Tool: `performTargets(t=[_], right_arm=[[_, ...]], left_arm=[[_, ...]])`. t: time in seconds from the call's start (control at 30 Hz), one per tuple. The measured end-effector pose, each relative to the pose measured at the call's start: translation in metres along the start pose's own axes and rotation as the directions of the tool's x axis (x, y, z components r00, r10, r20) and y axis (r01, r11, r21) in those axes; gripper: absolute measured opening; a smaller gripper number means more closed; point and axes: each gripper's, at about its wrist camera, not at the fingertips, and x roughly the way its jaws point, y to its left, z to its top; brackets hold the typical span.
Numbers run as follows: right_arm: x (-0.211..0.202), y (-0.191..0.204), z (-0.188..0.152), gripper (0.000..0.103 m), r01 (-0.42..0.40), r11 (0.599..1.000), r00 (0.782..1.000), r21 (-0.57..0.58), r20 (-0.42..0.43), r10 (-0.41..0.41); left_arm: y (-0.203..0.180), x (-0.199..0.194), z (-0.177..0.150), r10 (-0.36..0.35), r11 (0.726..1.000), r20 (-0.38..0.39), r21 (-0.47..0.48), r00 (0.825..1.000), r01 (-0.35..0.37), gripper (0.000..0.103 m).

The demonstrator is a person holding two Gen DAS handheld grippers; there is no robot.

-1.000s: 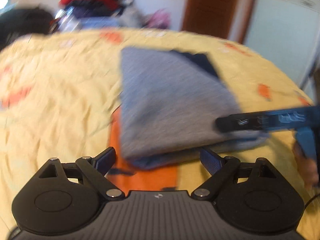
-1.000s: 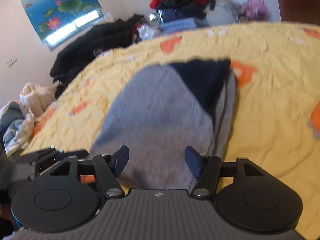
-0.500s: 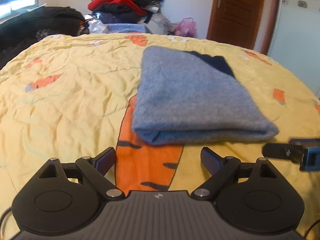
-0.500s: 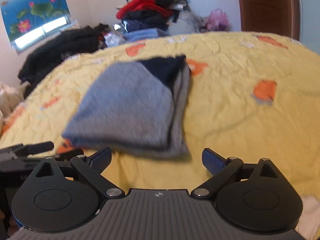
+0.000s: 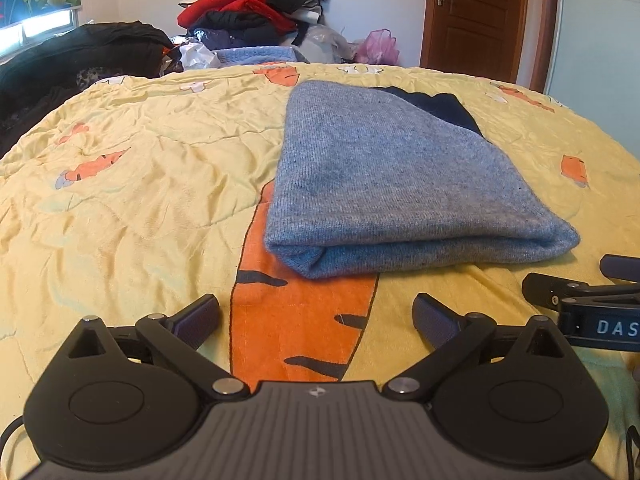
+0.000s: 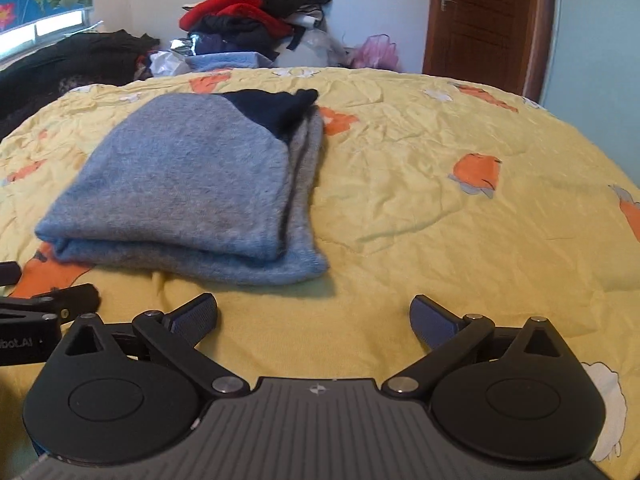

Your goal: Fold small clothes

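we've got the grey sweater folded on the yellow bedspread, just ahead of both grippers. left gripper & right gripper have just been opening; both wide now, nothing between the jaws. risk: right-hand layers sit uneven w/ the navy part poking out, so a nudge could undo the fold.
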Motion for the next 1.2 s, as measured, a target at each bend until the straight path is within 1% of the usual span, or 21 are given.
performTargets(t=[0.1,0.23,0.47,0.63,0.83,1.2], right_arm=[[-0.0037,-0.0023,-0.0011,0.103,-0.016,1.0,1.0,0.014,0.009,0.016],[-0.0048,0.0016,-0.0023,0.103,0.005,1.0,1.0,-0.018,-0.002,-0.005],[-0.0089,0.0023,-0.0046,0.103,0.003,1.0,1.0,-0.002,0.008,-0.003],[-0.008,0.0,-0.0043,0.103,-0.021,1.0,1.0,0.009,0.017,0.021],[-0.009,-0.0002,-0.0046,0.103,-0.025,1.0,0.999,0.016,0.021,0.024],[-0.0065,0.006,-0.0039,0.103,0.004,1.0,1.0,-0.021,0.003,-0.003]], left_arm=[[-0.0014,0.0003,-0.0004,0.006,1.0,-0.002,0.005,1.0,-0.006,0.103],[-0.0006,0.0001,-0.0004,0.001,1.0,-0.003,0.006,1.0,-0.001,0.103],[-0.0009,0.0021,0.0017,0.006,1.0,-0.003,0.004,1.0,-0.006,0.103],[0.0003,0.0019,0.0014,0.0,1.0,0.0,-0.002,1.0,0.0,0.103],[0.002,0.0001,0.0003,-0.009,1.0,0.004,-0.007,1.0,0.009,0.103],[0.0039,-0.0006,0.0002,-0.016,1.0,0.007,-0.013,1.0,0.016,0.103]])
